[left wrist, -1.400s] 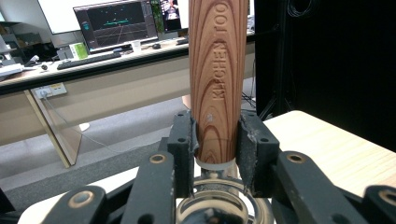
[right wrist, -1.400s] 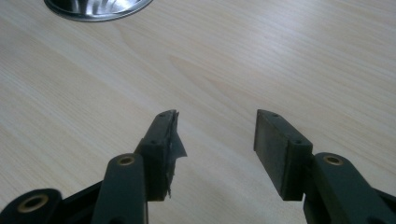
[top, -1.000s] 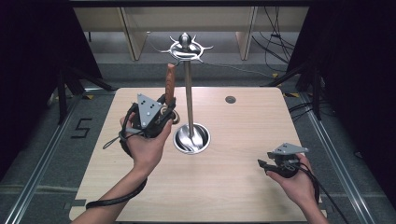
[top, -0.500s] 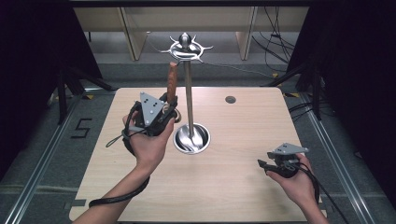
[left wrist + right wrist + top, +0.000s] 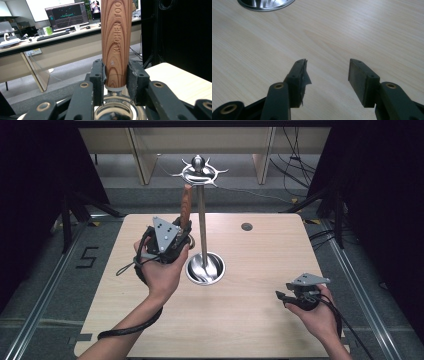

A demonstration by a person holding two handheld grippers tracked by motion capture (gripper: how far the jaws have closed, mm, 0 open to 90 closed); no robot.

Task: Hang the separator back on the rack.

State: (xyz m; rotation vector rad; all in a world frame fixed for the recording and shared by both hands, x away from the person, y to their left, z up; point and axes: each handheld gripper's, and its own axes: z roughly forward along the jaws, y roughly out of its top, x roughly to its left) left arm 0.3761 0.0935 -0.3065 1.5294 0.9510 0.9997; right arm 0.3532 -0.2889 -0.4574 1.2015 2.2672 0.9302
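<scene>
Nothing has shifted since a second ago: wooden-handled utensil (image 5: 116, 42) kept clamped upright by left hand-held gripper (image 5: 172, 240) beside the rack (image 5: 201, 220); right hand-held gripper (image 5: 328, 77) released, idle; hanging judged pending

From the high view I see the tabletop (image 5: 260, 270) evenly lit from above, pale and clear, while the floor and both sides fall into near black. The stand's base (image 5: 205, 268) throws bright glare. Shadows under my hands are soft and short. My left gripper view is sharp on the wooden handle (image 5: 116, 42); the monitors (image 5: 67, 15) behind glow slightly washed out. My right gripper view is bright, with the near jaws a little soft.
</scene>
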